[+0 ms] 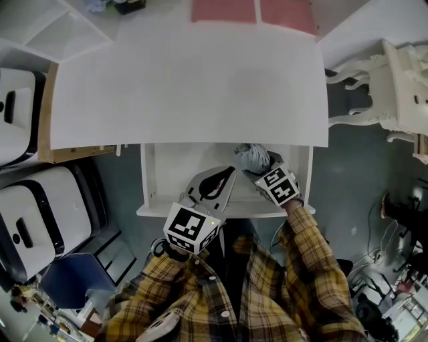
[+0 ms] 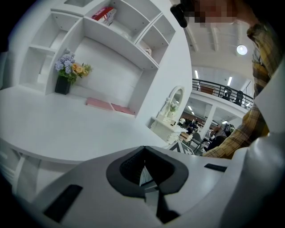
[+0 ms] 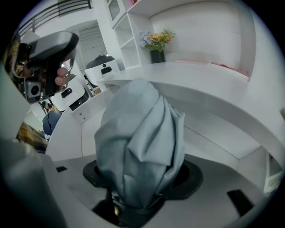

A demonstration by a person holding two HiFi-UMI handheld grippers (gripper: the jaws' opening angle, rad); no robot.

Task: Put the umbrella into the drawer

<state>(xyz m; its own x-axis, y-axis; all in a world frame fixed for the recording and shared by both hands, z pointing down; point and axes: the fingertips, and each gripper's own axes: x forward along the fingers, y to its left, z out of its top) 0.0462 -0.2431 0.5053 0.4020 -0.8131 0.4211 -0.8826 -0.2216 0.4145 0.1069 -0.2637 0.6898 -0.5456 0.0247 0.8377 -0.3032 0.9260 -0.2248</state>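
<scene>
While the right gripper (image 1: 261,170) had its jaws spread wide and clamped on the folded grey-blue umbrella (image 3: 138,138), the bundle hung over the right part of the open drawer (image 1: 167,210), close under the front edge of the white desk top (image 1: 187,87). It did not appear to be resting on the drawer floor yet. The left gripper (image 1: 226,179) hovered just beside it, above the drawer's front, with its jaws together and nothing between them.

The likeliest trouble was a snag. The loose folds of cloth bulged well past the jaws, and they could catch on the overhanging desk edge or on the drawer's right wall if the bundle went down at a slant. The jaws seemed to grip only the near end of the umbrella, so the free end might swing, or the slippery cloth might slide out before it was low enough. Let go from too high, it could roll or come to rest propped on the rim, and the drawer might then refuse to shut. The two grippers also sat near each other, so a careless sideways shift could knock them together.

No brand or label could be read. The cube on each gripper bore only black-and-white square patterns, not words. A red-and-white packet (image 2: 103,13) on an upper shelf carried print too small to make out, and the umbrella's cloth showed no logo.
</scene>
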